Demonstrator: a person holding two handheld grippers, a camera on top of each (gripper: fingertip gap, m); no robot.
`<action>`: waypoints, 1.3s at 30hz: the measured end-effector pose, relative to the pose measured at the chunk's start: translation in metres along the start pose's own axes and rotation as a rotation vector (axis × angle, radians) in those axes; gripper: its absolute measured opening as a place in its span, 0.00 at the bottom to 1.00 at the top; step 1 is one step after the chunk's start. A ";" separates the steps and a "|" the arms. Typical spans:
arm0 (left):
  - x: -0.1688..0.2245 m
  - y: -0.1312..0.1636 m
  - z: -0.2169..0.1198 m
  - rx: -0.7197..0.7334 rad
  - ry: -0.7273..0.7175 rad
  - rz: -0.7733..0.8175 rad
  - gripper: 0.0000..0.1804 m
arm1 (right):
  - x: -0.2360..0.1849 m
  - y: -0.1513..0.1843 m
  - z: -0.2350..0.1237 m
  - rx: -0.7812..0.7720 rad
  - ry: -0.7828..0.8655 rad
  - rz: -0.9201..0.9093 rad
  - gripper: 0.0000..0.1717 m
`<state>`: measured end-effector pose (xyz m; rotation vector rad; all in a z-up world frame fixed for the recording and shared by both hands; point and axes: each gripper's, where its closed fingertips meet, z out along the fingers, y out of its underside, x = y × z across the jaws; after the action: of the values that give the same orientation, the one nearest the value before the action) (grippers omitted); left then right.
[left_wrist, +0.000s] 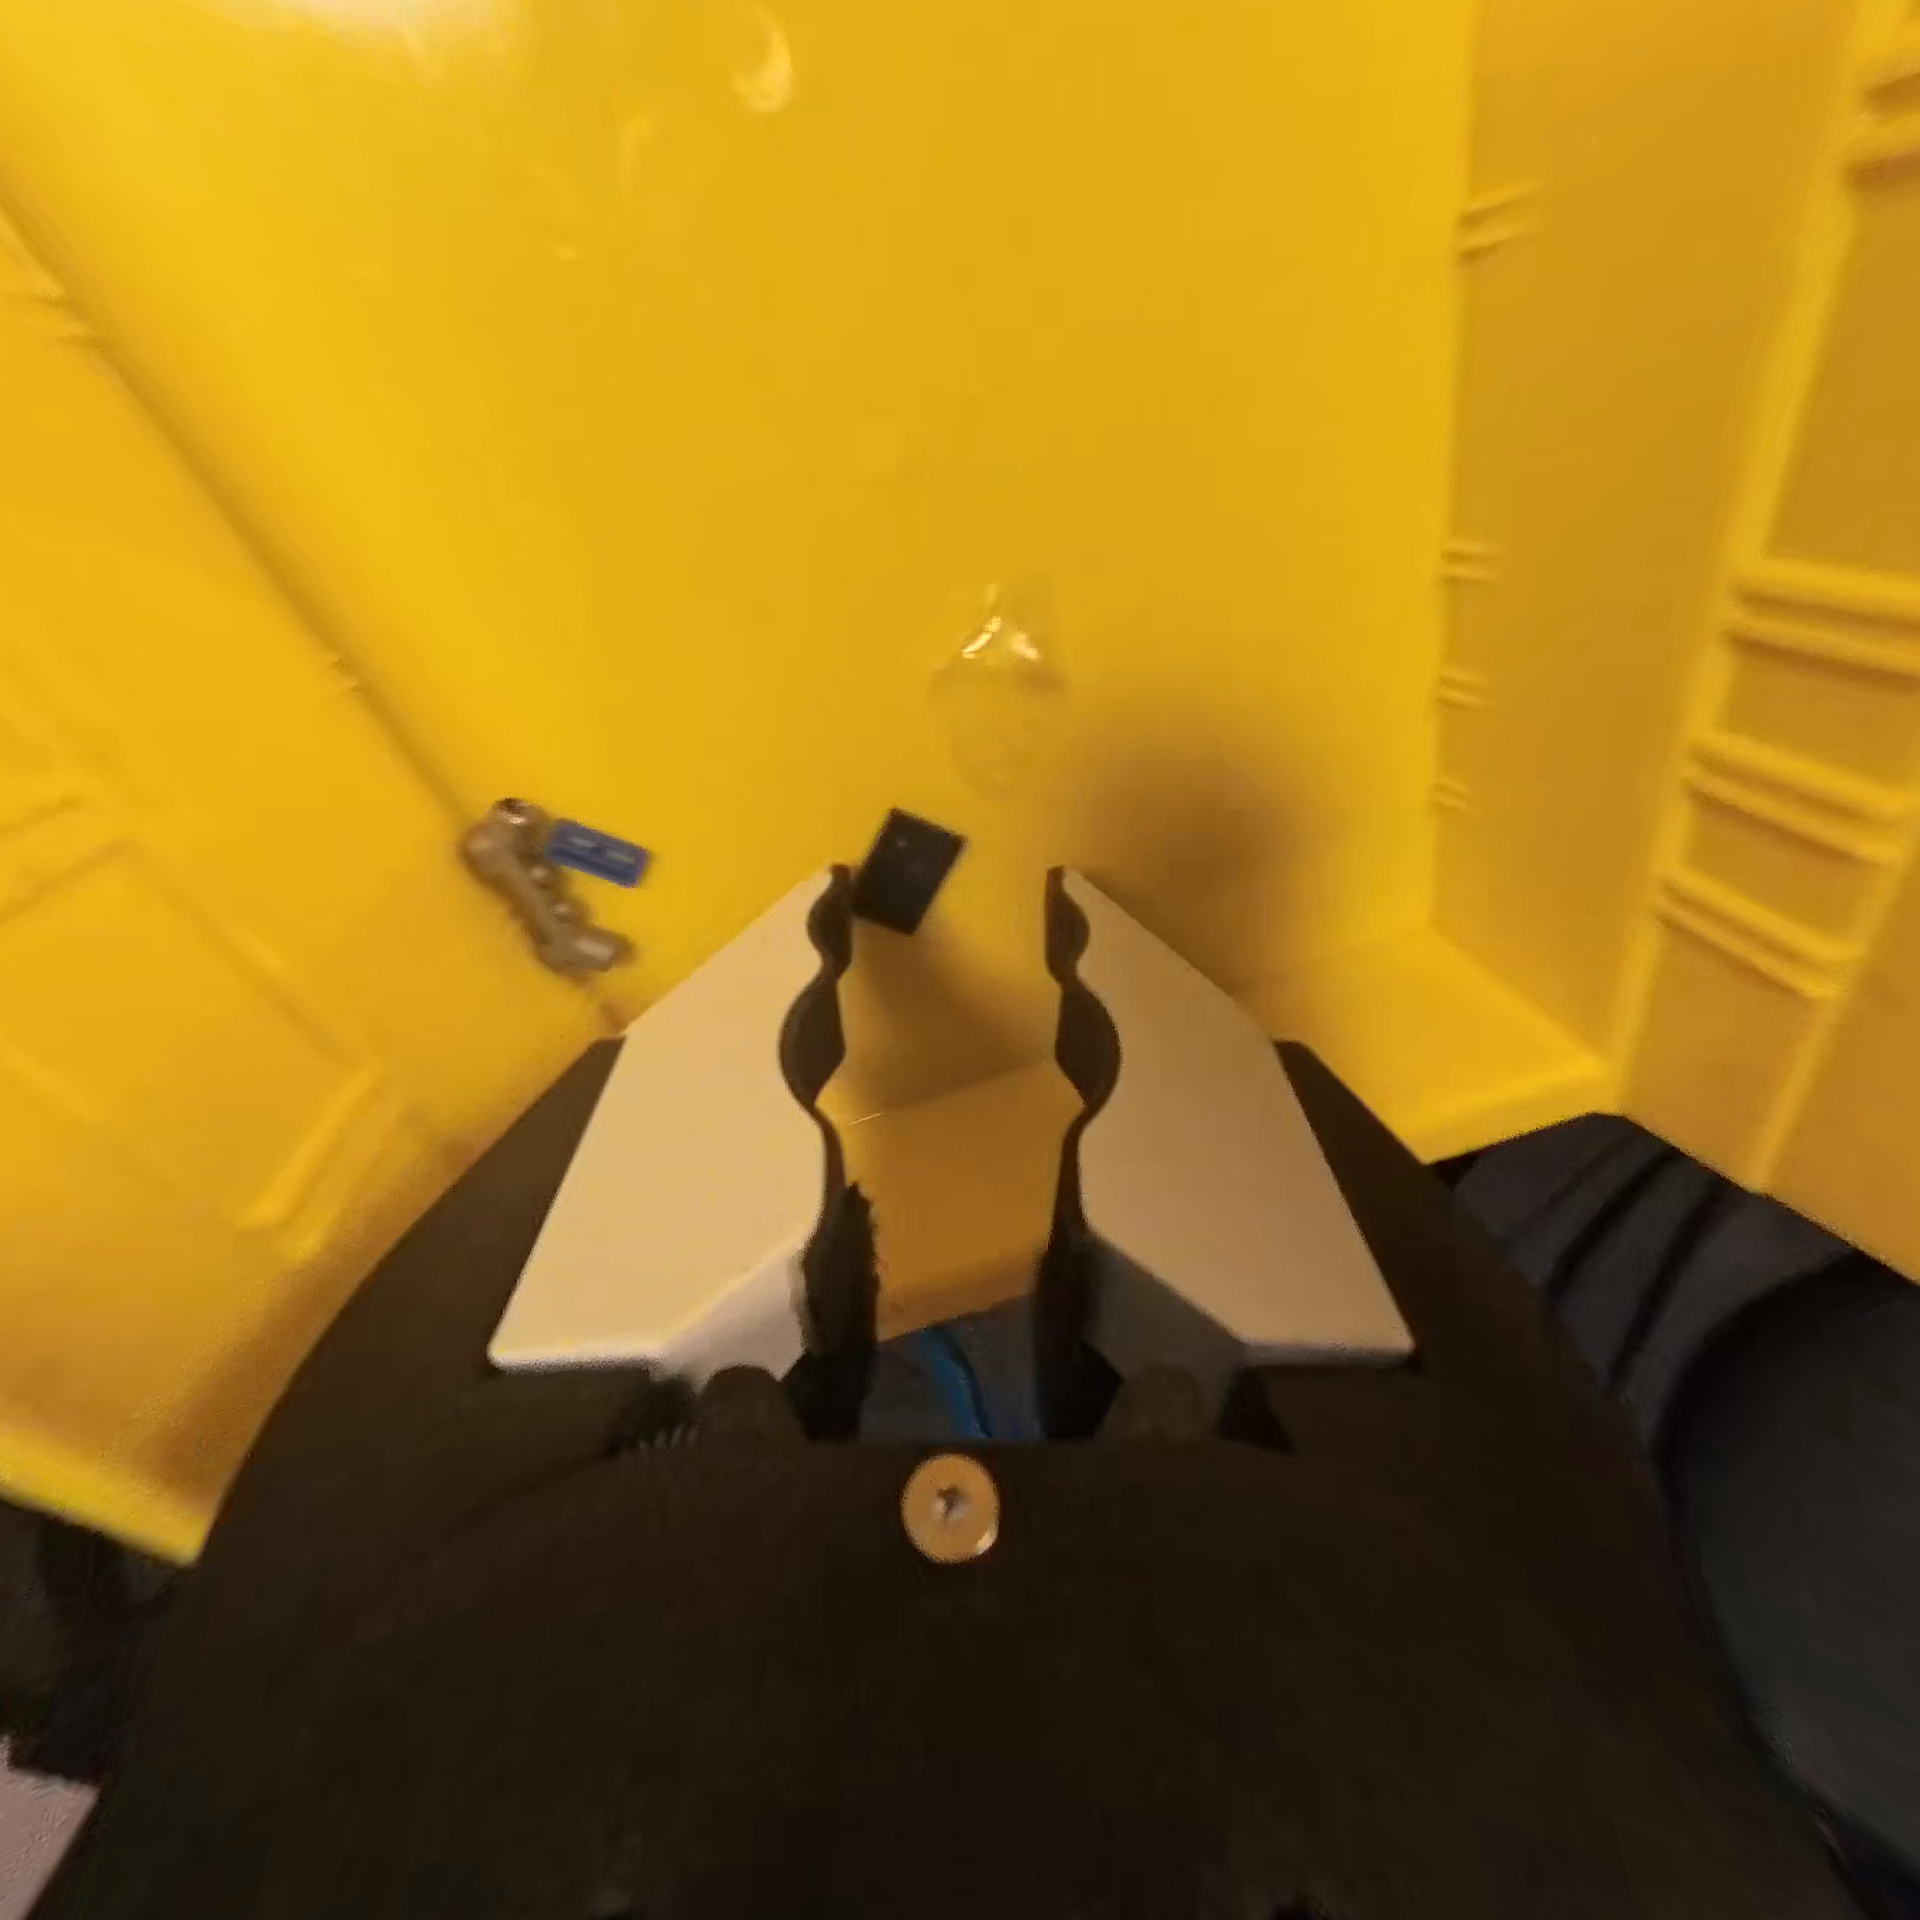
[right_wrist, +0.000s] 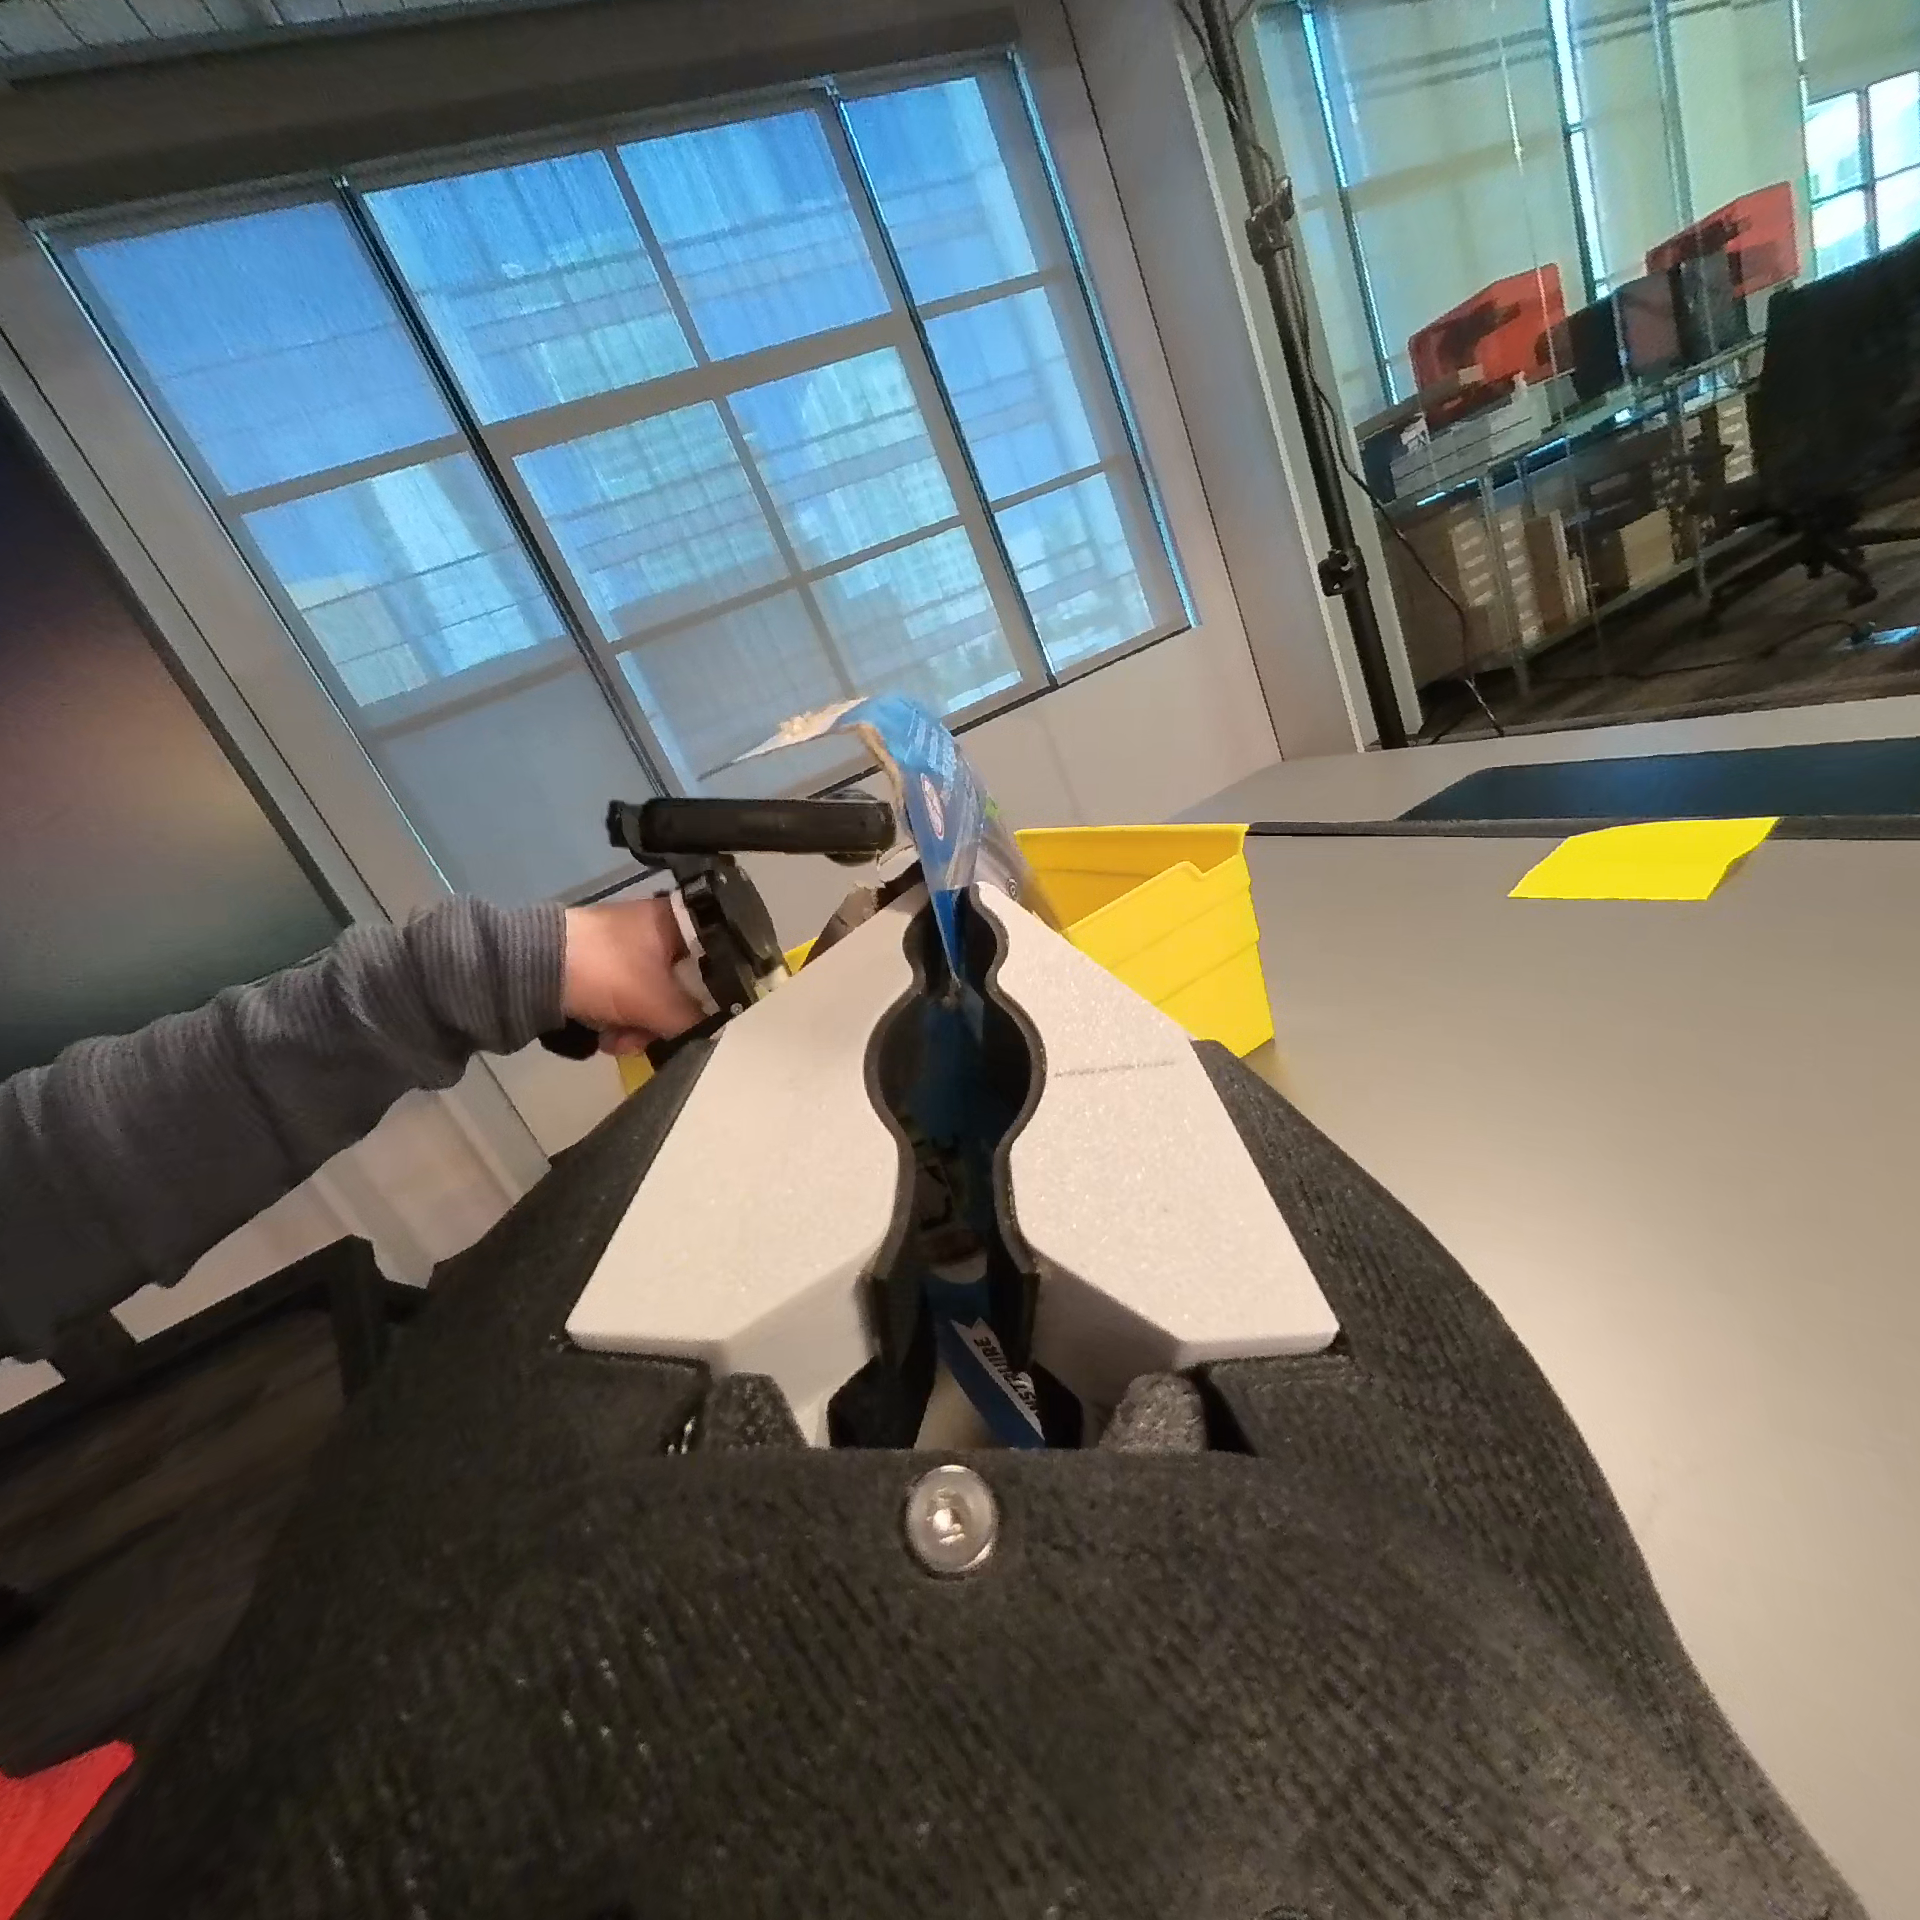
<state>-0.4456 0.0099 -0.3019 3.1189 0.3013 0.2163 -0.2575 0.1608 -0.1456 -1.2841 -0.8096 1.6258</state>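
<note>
My left gripper is open inside a yellow plastic bin, with nothing between its pads. A small black rectangular piece is just beyond its left fingertip; I cannot tell whether they touch. A metal valve with a blue handle lies to the left on the bin floor. A clear plastic blister lies ahead. My right gripper is shut on a torn blue cardboard package and holds it up above the bin. The left gripper, held by a hand, also shows in the right wrist view.
The bin stands on a grey table. A yellow sheet lies on the table to the right, near a dark mat. Ribbed bin walls rise close on the left gripper's right. Windows are behind. The gap from one gripper's tips to the other's is roughly 30 cm.
</note>
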 end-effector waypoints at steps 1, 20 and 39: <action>0.001 0.000 0.002 0.000 0.006 0.020 0.20 | 0.000 0.000 0.000 -0.001 -0.001 0.000 0.00; 0.112 -0.062 -0.130 0.881 -0.098 0.579 0.08 | 0.001 0.000 0.001 0.001 -0.002 0.004 0.00; 0.179 -0.087 -0.142 0.831 -0.307 0.969 0.22 | 0.001 0.000 0.002 -0.006 -0.009 0.010 0.00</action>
<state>-0.3074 0.1276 -0.1383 3.6358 -1.4921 -0.5365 -0.2597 0.1615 -0.1458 -1.2879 -0.8154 1.6385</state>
